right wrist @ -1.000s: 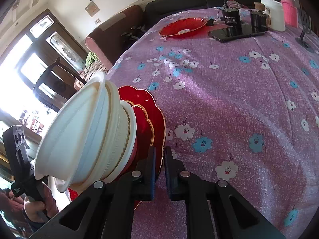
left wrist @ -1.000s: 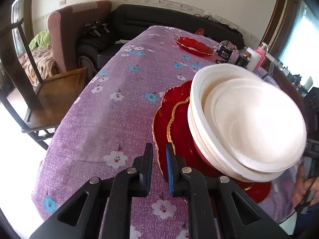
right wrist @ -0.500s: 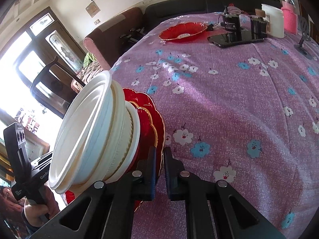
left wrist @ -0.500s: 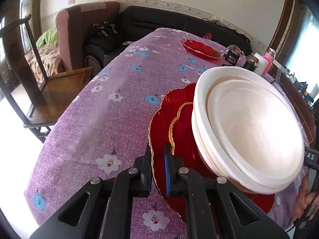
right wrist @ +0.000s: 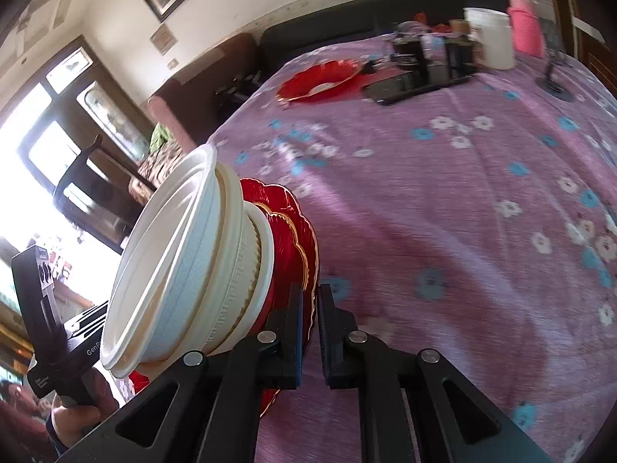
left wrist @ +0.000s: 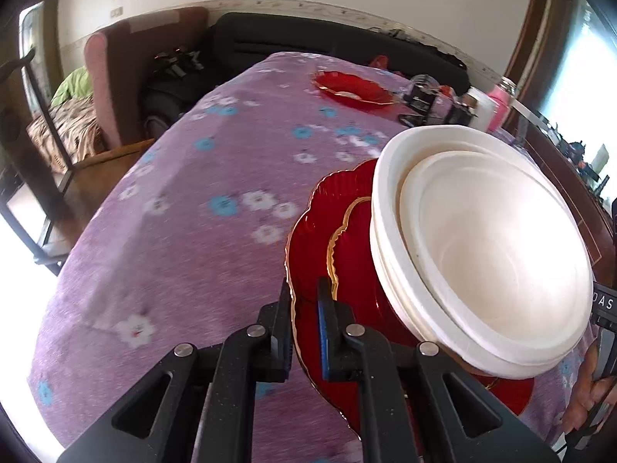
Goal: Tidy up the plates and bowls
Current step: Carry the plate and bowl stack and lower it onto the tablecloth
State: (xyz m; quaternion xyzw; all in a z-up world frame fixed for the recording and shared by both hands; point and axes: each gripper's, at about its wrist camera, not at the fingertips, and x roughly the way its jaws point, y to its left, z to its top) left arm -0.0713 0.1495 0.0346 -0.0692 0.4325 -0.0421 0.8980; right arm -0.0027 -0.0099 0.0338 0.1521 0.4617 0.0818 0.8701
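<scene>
A stack of red gold-rimmed plates carries nested white bowls. The whole stack hangs tilted above the purple flowered tablecloth. My left gripper is shut on one edge of the red plates. From the opposite side my right gripper is shut on the other edge. A single red plate lies at the far end of the table.
Near the far red plate stand black devices, a phone, a white jar and a pink bottle. A chair, an armchair and a black sofa border the table. A hand holds the left tool.
Both grippers have carried the tilted stack further along the table towards the far end; the far red plate and the clutter look closer. The grips have not changed.
</scene>
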